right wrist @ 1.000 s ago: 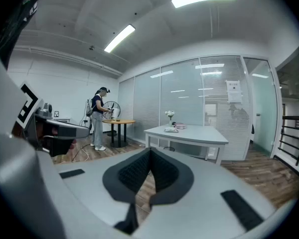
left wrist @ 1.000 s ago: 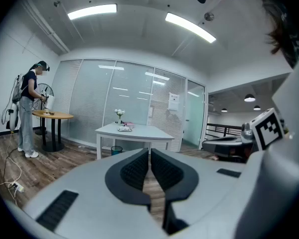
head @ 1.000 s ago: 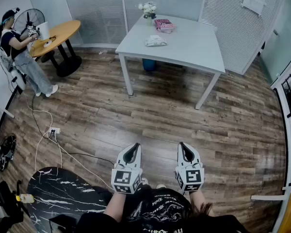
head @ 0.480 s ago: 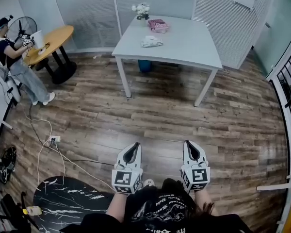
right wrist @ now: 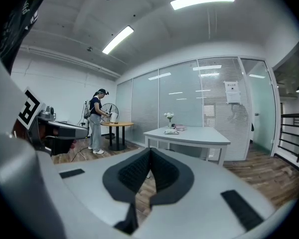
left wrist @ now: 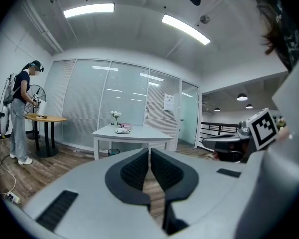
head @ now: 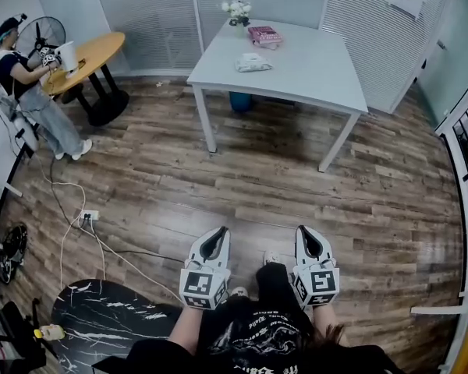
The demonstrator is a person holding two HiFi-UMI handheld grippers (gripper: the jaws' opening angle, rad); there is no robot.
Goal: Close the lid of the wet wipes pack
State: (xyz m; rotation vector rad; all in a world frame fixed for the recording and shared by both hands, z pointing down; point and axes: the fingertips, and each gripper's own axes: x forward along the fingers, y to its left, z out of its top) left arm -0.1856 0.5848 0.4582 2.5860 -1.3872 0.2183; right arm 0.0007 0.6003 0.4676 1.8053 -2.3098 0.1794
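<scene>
Both my claws are pinched shut on nothing, ribbed black pads together: left claw (head: 214,242) and right claw (head: 309,241), held over the wood-plank floor (head: 218,178). The soft-looking white wipes pack (head: 252,63) lies flat on the smooth square white table (head: 320,72), toward the tabletop's left edge, well apart from me.

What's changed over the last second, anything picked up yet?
The wearer's leg has stepped forward between the grippers; the right gripper has drifted slightly right. Nothing taken or released. Unchanged: left gripper and right both shut and empty; wet wipes pack on the white table ahead, untouched.
</scene>
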